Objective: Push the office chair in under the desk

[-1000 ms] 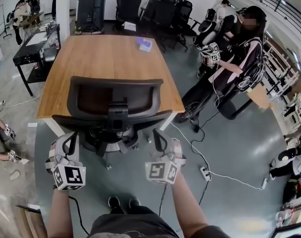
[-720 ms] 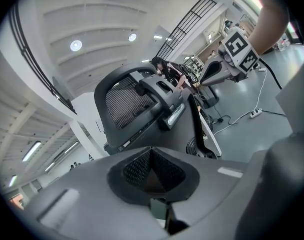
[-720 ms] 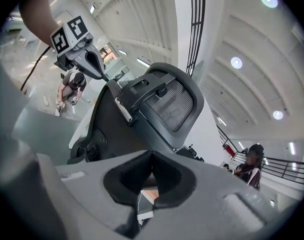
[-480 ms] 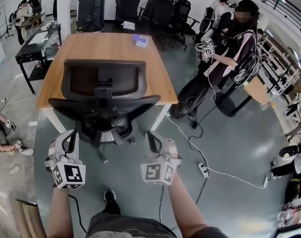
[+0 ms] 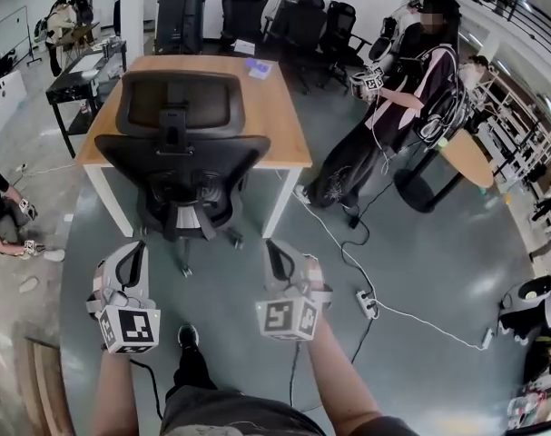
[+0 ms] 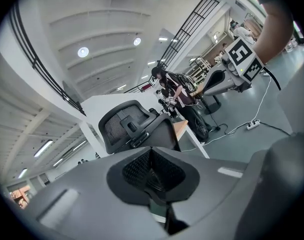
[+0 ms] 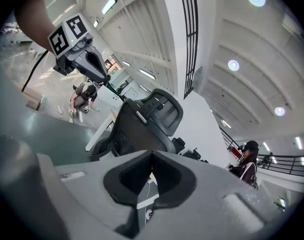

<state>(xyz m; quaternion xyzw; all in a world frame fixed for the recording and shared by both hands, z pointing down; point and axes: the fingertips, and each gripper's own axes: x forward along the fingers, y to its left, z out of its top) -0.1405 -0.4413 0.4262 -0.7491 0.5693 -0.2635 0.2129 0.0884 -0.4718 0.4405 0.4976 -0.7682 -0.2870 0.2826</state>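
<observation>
The black office chair stands with its back to me at the near edge of the wooden desk. Its headrest shows in front of the desktop and its wheeled base is on the grey floor between the desk's white legs. My left gripper and right gripper hang side by side below the chair, both shut, empty and apart from it. The left gripper view shows the chair beyond the shut jaws, and the right gripper view shows the chair likewise.
A person in dark clothes stands right of the desk and holds marker-cube grippers. A white power strip and its cables lie on the floor at the right. Another person crouches at the left. More chairs stand behind the desk.
The chair has moved away from me toward the desk. Both grippers, close behind its back a second ago, now hang well short of it, with bare floor between.
</observation>
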